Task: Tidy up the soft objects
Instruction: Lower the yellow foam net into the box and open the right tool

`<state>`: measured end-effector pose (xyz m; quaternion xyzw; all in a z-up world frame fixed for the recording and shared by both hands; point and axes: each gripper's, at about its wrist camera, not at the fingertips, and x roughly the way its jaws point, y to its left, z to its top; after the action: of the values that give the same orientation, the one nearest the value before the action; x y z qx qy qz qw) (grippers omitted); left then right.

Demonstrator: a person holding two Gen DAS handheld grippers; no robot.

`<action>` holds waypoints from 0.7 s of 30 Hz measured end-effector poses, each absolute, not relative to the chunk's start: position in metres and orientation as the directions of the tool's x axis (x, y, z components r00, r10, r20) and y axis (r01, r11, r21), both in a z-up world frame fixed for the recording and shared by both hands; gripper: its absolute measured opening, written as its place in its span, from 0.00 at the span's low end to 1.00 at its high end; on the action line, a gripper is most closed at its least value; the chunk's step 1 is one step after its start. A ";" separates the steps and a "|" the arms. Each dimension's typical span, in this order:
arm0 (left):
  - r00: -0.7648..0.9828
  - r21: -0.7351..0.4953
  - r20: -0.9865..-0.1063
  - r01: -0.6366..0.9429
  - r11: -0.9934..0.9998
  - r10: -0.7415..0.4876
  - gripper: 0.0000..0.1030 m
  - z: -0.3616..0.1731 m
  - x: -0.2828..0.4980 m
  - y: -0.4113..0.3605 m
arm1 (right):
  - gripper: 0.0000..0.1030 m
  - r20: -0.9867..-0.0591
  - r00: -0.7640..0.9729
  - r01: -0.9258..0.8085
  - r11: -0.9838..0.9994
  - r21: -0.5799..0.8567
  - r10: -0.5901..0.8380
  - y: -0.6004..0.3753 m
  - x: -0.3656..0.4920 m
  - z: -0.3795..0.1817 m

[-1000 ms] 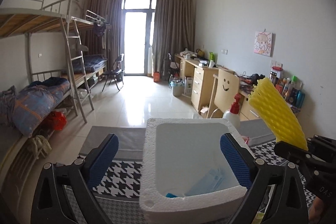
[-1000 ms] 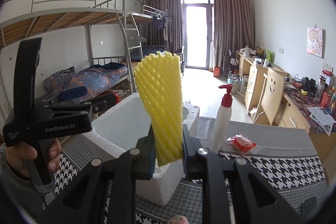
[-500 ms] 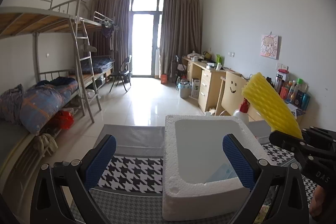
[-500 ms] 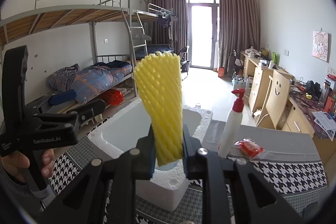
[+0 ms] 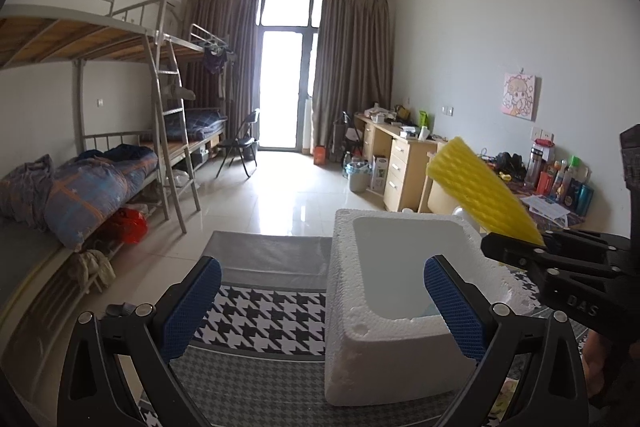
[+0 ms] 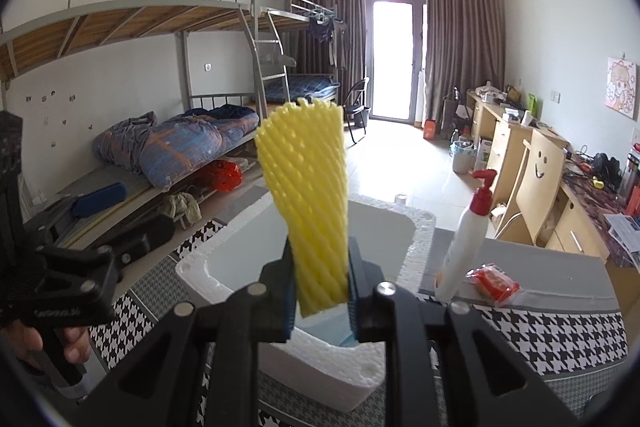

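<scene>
While the right gripper (image 6: 320, 291) stands over the near rim of the white foam box (image 6: 420, 247), its jaws are clamped on the lower end of a yellow foam net sleeve (image 6: 306, 195), which rises upright between them. In the left wrist view the same sleeve (image 5: 480, 195) leans above the box's right wall, held by the right gripper (image 5: 544, 247) at the frame's right edge. The left gripper (image 5: 320, 307) has its jaws spread wide and holds nothing; its blue pads (image 5: 452, 307) straddle the box's left wall, not touching it. The foam box (image 5: 344, 291) sits on the tabletop (image 5: 272, 319), which is covered with a black-and-white houndstooth cloth. A light blue item (image 6: 324, 331) lies inside the box at its near end; its kind cannot be determined. Beside the box on the right stand a white pump bottle with a red top (image 6: 466, 243) and, just beside its base, a red packet (image 6: 494, 283).
</scene>
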<state>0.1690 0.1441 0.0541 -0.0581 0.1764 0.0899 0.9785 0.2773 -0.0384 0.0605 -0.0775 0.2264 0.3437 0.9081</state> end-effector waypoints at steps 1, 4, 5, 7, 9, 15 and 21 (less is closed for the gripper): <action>0.924 -0.087 -0.350 -0.198 0.976 0.156 0.99 0.054 0.167 0.145 | 0.24 -0.468 0.659 -0.660 0.751 0.015 0.588 -0.038 0.278 0.060; 0.926 -0.090 -0.341 -0.201 0.975 0.160 0.99 0.056 0.166 0.143 | 0.24 -0.477 0.652 -0.660 0.750 0.025 0.589 -0.036 0.284 0.058; 0.927 -0.089 -0.341 -0.200 0.976 0.159 0.99 0.055 0.166 0.142 | 0.24 -0.480 0.651 -0.660 0.751 0.023 0.587 -0.035 0.285 0.057; 0.927 -0.092 -0.342 -0.196 0.976 0.154 0.99 0.055 0.166 0.143 | 0.24 -0.488 0.650 -0.656 0.754 0.026 0.582 -0.033 0.289 0.055; 0.927 -0.096 -0.342 -0.195 0.976 0.151 0.99 0.053 0.167 0.144 | 0.24 -0.495 0.647 -0.654 0.756 0.031 0.580 -0.032 0.291 0.054; 0.925 -0.103 -0.350 -0.193 0.976 0.146 0.99 0.049 0.164 0.148 | 0.24 -0.521 0.641 -0.651 0.759 0.021 0.564 -0.027 0.295 0.048; 0.921 -0.098 -0.363 -0.185 0.978 0.138 0.99 0.045 0.163 0.146 | 0.69 -0.515 0.651 -0.639 0.769 0.026 0.558 -0.027 0.296 0.048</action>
<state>0.1628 0.1458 0.0450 -0.0654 0.1801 0.0827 0.9780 0.2961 -0.0267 0.0481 -0.0788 0.2555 0.3307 0.9051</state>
